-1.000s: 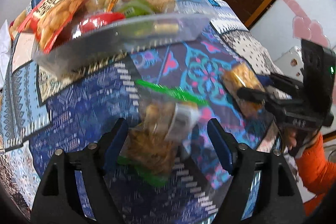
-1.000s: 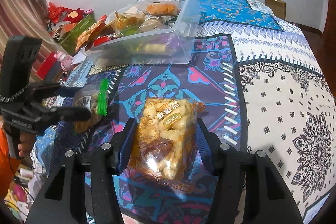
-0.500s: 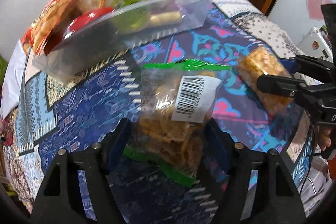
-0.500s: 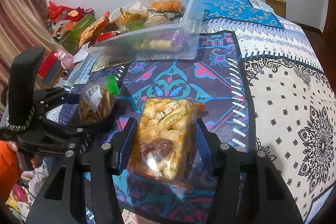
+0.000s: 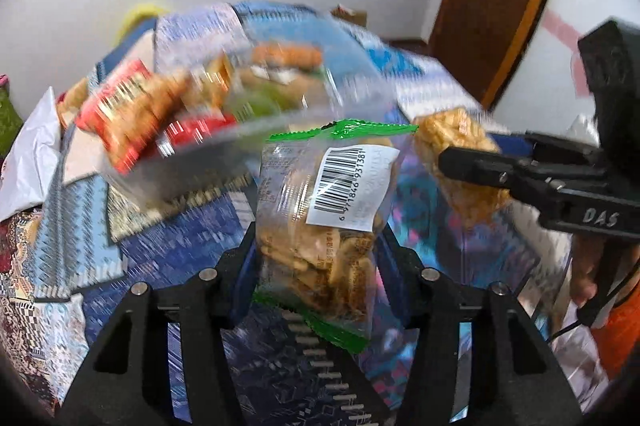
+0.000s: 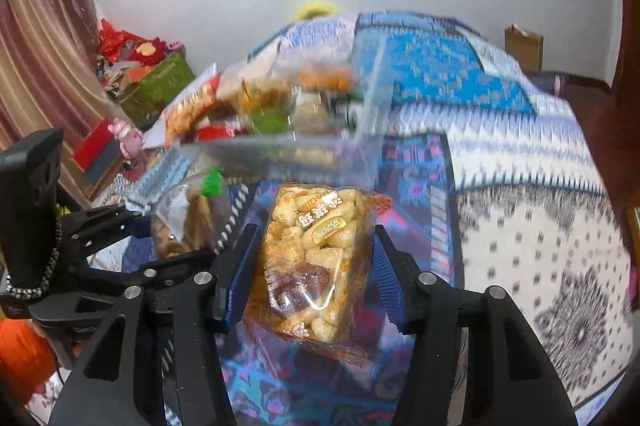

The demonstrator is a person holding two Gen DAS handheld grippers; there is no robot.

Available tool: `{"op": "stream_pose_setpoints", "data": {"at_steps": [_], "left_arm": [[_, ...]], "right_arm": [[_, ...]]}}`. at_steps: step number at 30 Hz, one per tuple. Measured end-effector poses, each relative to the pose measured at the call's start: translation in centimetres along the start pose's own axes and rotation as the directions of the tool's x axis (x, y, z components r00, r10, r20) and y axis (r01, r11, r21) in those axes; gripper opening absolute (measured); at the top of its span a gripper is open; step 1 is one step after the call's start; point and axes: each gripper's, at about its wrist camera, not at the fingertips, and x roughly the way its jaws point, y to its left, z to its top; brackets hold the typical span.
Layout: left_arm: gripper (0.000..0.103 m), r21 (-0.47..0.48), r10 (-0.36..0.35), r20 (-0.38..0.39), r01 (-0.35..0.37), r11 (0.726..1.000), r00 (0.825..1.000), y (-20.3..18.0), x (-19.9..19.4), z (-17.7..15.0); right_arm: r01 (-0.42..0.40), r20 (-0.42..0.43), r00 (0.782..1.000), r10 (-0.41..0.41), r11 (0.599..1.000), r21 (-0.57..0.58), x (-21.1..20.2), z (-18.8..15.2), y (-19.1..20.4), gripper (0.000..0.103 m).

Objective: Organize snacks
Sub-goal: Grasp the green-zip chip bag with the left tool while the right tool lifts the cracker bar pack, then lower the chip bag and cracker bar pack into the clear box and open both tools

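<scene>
Both packets are now lifted off the patterned bed (image 5: pixel 168 258): left gripper (image 5: pixel 316 258) fingers closing on the green-edged packet (image 5: pixel 320 226), right gripper (image 6: pixel 308 266) clamping the orange packet (image 6: pixel 316 258); the clear bin (image 6: pixel 320 142) seems next.

Left tool (image 5: pixel 316 258) closing its jaws on the green-edged snack bag (image 5: pixel 324 210), barcode label facing up, bag lifted off the patterned table (image 5: pixel 168 250). Right tool (image 5: pixel 472 158) over at the right, clamping an orange snack pack (image 5: pixel 452 130). Behind, blurred, the clear bin (image 5: pixel 240 130) heaped with snacks.
</scene>
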Motion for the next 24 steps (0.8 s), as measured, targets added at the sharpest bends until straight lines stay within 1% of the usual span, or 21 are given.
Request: {"op": "stream_pose_setpoints", "data": {"at_steps": [6,9,11,14,17,19,21,24], "left_arm": [[0.054,-0.066,0.027,0.106,-0.02,0.998,0.994,2.1,-1.9,4.6],[0.054,-0.101,0.042,0.141,-0.028,0.994,0.989,3.6,-2.4,6.9],[0.054,-0.121,0.056,0.152,-0.038,0.992,0.987,4.4,-1.9,8.3],[0.054,-0.146,0.073,0.14,-0.052,0.988,0.987,5.5,-0.2,9.9],[0.054,-0.162,0.059,0.11,-0.04,0.986,0.992,6.0,1.7,10.4],[0.054,-0.155,0.053,0.095,-0.038,0.987,0.994,6.1,3.0,10.4],[0.054,-0.136,0.054,0.08,-0.043,0.99,0.995,5.9,4.1,10.4],[0.054,-0.126,0.058,0.065,-0.049,0.991,0.996,5.8,5.3,10.6]], "right_arm": [[-0.011,0.077,0.997,0.011,1.0,-0.008,0.4,4.0,0.4,0.051],[-0.009,0.1,0.995,0.011,1.0,-0.02,1.3,6.0,0.8,0.051],[-0.004,0.108,0.994,0.007,1.0,-0.028,2.1,7.0,0.9,0.051],[-0.002,0.105,0.994,0.004,1.0,-0.023,4.1,8.6,0.7,0.051],[0.01,0.084,0.996,-0.008,1.0,-0.021,6.2,9.4,0.3,0.051],[0.013,0.068,0.998,-0.011,1.0,-0.024,7.3,9.6,0.1,0.051],[0.015,0.054,0.998,-0.013,0.999,-0.03,8.1,9.7,-0.1,0.048],[0.008,0.039,0.999,-0.006,0.999,-0.049,8.7,9.6,-0.1,0.047]]}}
